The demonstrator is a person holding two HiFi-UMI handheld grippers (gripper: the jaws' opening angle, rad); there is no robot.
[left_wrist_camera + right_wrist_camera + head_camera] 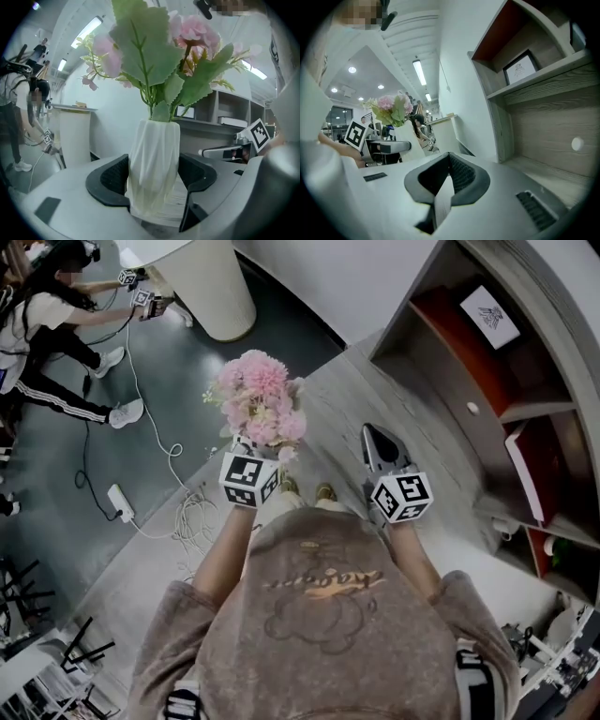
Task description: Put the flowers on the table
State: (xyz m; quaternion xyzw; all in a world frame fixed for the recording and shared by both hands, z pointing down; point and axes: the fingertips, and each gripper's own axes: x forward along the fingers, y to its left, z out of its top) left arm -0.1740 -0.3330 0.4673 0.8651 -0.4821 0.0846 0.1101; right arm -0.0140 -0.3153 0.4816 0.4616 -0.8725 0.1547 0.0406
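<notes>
1. The left gripper point(153, 183) is closed on a white vase point(154, 150). One jaw presses on each side, low down on the vase.
2. The vase stands straight up in the gripper. Pink flowers point(260, 401) and green leaves stick out of its top.
3. The right gripper point(446, 180) is pinched closed with nothing in it. It hangs just to the right of the flowers, apart from them.
4. So the flowers are up in the air in front of the person, over the floor point(178, 352). They are not on a tabletop yet.
5. A shelf point(487, 381) is on the right. I cannot see a tabletop for sure.
6. I think the left gripper must carry the vase over and set it down bottom first. It should be kept straight so it does not tip.
</notes>
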